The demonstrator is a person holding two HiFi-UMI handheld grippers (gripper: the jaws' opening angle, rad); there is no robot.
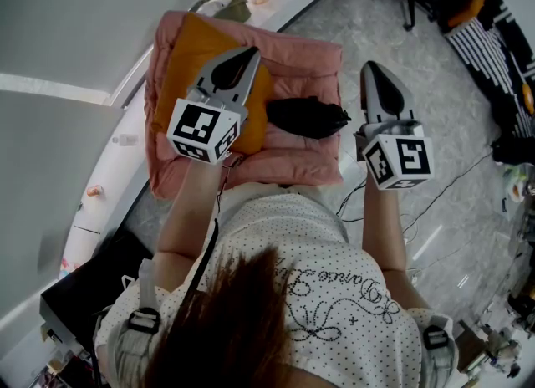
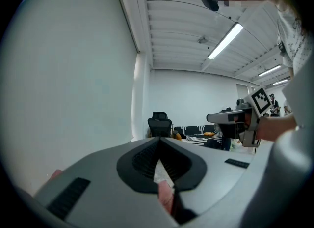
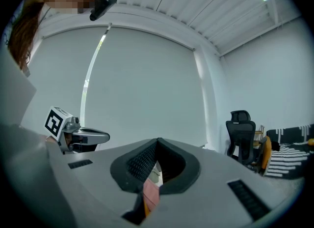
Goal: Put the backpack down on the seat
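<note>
You're holding left gripper [image 1: 248, 53] and right gripper [image 1: 371, 68] level above the pink-orange backpack [image 1: 292, 162], both jaws pressed together and gripping nothing visible. Backpack lying flat, seat hidden beneath; likely placed. Be checking it's sitting square, no overhang
</note>
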